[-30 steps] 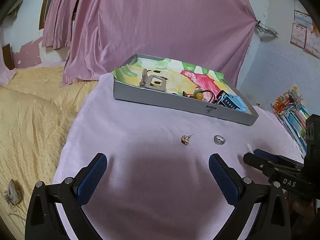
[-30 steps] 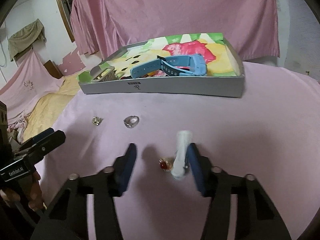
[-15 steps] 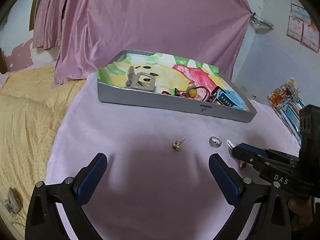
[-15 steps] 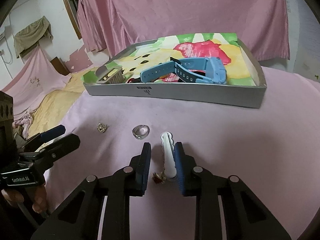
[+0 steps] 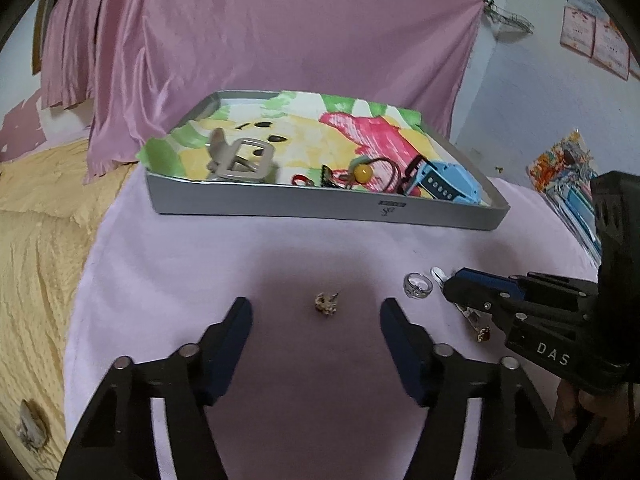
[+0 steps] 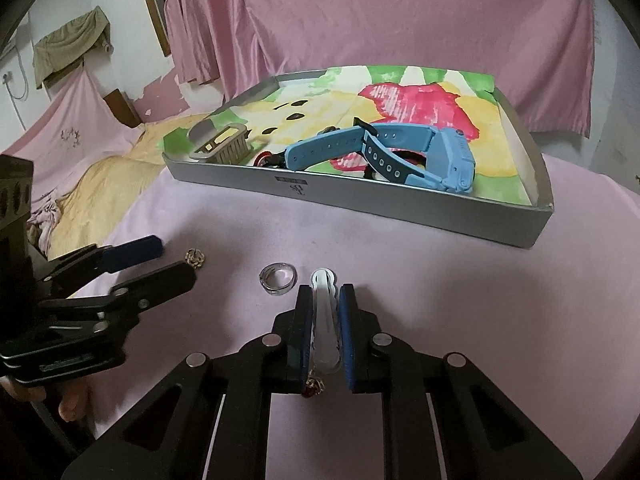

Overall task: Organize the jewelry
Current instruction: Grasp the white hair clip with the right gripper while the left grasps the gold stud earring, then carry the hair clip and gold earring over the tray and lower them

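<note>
A white hair clip (image 6: 326, 312) is now pinched by the closing right gripper (image 6: 325, 300); the left gripper's (image 5: 316, 312) jaws, narrowed from 1 second earlier, are closing around a gold earring (image 5: 326, 303), untouched.

Pink cloth (image 5: 200, 264); blue watch (image 6: 400, 152); grey tray (image 6: 400, 208).

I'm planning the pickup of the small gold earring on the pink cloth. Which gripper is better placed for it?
Left. The left gripper is closing with the gold earring just ahead of its fingers, while the right gripper is closing on a white clip.

Bare cloth (image 5: 248, 256) before tray (image 5: 320, 206)
</note>
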